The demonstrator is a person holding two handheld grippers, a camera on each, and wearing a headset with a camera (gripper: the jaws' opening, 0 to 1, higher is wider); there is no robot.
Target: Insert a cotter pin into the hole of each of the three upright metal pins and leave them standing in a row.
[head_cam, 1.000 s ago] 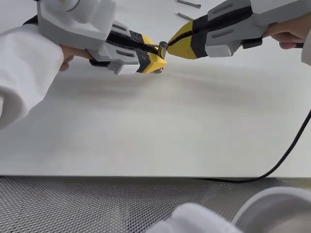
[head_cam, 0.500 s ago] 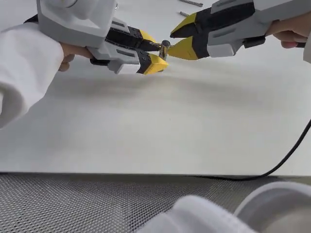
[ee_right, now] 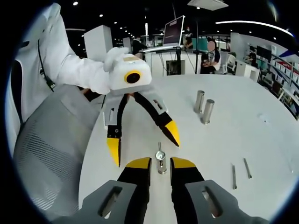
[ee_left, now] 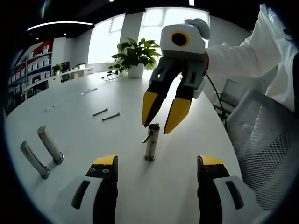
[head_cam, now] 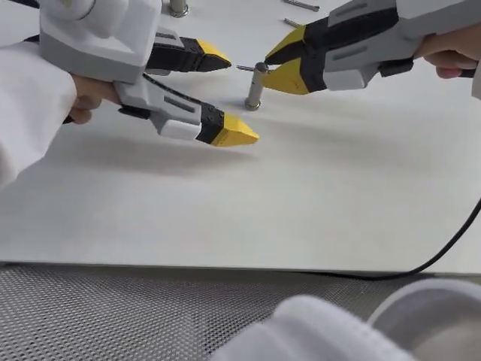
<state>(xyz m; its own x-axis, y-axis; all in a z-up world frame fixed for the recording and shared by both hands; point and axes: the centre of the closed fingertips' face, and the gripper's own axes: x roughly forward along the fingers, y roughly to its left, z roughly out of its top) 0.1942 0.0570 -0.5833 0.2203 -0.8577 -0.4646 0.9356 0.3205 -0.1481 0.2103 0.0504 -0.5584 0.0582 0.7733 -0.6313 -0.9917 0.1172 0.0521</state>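
Metal pins (ee_left: 50,144) stand as a close pair on the white counter (ee_left: 154,186) at the left of the left gripper view, and two loose cotter pins (ee_left: 100,112) lie beyond them. In the head view the left gripper (head_cam: 244,99) has its jaws released and spread wide, just left of a third metal pin (head_cam: 255,89). That pin stands upright, with a cotter pin (head_cam: 246,68) poking sideways from its top. The right gripper (head_cam: 267,71) has its jaws parted too, straddling that pin's top.
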